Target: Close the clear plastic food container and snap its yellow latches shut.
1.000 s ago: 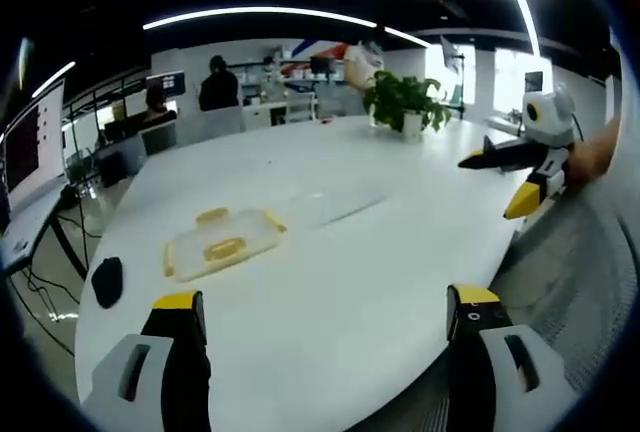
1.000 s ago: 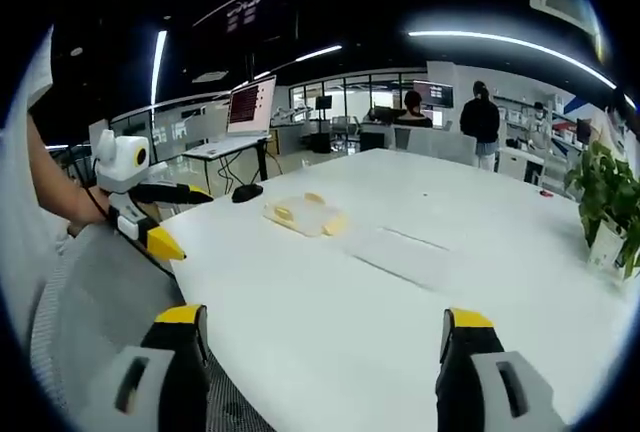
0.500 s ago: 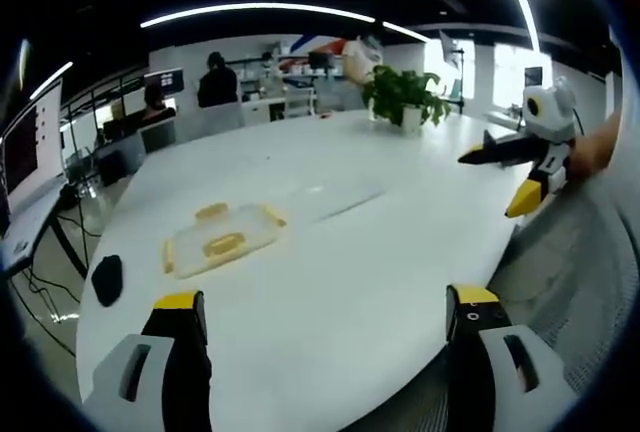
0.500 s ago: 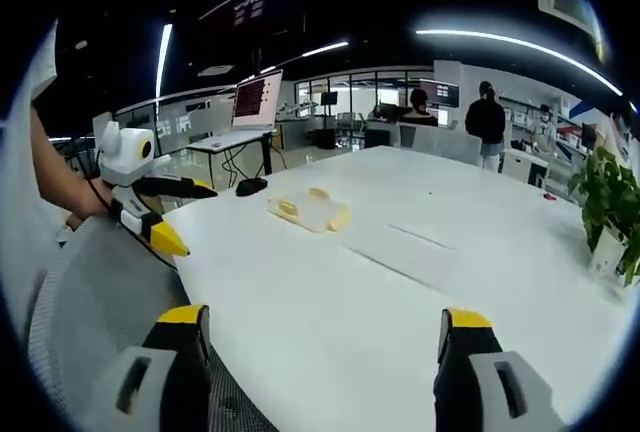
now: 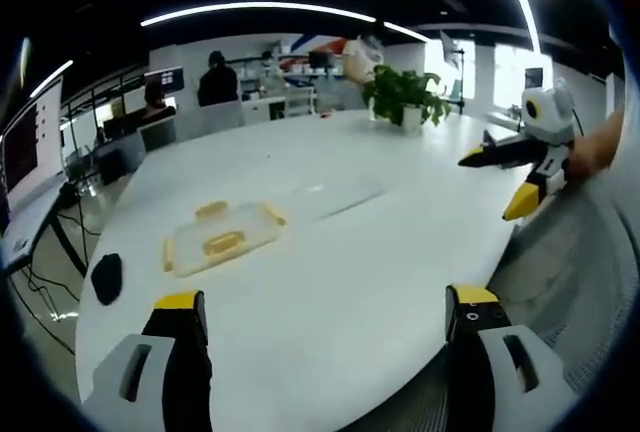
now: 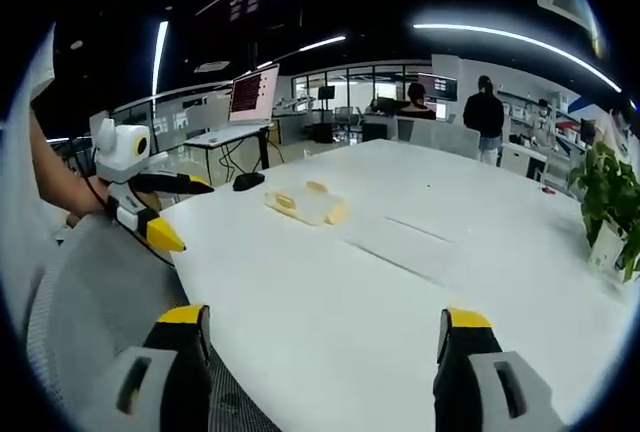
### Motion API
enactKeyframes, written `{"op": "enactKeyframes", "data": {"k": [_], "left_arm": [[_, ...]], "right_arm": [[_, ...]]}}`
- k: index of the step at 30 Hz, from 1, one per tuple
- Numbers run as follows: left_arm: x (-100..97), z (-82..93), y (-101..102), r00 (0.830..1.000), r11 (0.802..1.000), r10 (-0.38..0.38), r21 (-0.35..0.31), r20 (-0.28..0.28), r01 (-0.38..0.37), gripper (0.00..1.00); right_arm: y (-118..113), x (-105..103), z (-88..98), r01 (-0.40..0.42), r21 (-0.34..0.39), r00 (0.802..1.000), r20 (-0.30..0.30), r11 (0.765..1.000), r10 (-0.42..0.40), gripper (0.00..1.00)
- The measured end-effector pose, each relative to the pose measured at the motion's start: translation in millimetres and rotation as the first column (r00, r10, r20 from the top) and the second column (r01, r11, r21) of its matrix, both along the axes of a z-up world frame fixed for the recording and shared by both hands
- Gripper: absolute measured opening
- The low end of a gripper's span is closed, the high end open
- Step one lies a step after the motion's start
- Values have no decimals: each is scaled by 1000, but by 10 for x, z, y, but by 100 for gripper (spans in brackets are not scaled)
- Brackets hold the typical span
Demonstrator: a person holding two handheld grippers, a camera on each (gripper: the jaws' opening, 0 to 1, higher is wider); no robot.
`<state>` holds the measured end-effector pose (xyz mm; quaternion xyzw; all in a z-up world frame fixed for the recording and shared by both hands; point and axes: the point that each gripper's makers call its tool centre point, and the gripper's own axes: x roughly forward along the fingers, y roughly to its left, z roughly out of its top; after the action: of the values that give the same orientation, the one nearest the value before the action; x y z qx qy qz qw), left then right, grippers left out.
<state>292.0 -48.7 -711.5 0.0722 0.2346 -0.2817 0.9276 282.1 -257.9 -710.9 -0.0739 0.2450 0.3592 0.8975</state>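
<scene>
The clear plastic food container (image 5: 222,240) with yellow latches lies flat on the white table (image 5: 330,252), left of centre in the left gripper view. In the right gripper view the same container (image 6: 305,205) sits farther away, up and left of centre. My left gripper (image 5: 325,317) is open over the near table edge, well short of the container. My right gripper (image 6: 318,337) is open too, with nothing between its jaws. Each gripper appears in the other's view: the right gripper (image 5: 525,162) at the far right, the left gripper (image 6: 150,207) at the far left, both with jaws apart.
A potted plant (image 5: 408,102) stands at the far side of the table. A black mouse (image 5: 106,277) lies near the table's left edge. A faint clear sheet (image 6: 400,242) lies mid-table. People (image 5: 217,84) stand at desks beyond. A grey chair back (image 6: 90,302) is near the left gripper.
Both views have shifted only slightly with the hands. The container has not moved and both grippers stay open.
</scene>
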Motion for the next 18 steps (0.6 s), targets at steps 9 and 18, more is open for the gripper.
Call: {"op": "enactKeyframes", "data": {"k": [9,18], "left_arm": [[-18,-26,1,1000,999,2,33,-2,-2,95],[-49,-24,-60,1000,999,-29,20,-7,29,95]], "right_arm": [[-10,-19,-22,-15,-46,1000,22,999,16,93],[-3,-21,44,-3,-26,999,41,1000,4,93]]}}
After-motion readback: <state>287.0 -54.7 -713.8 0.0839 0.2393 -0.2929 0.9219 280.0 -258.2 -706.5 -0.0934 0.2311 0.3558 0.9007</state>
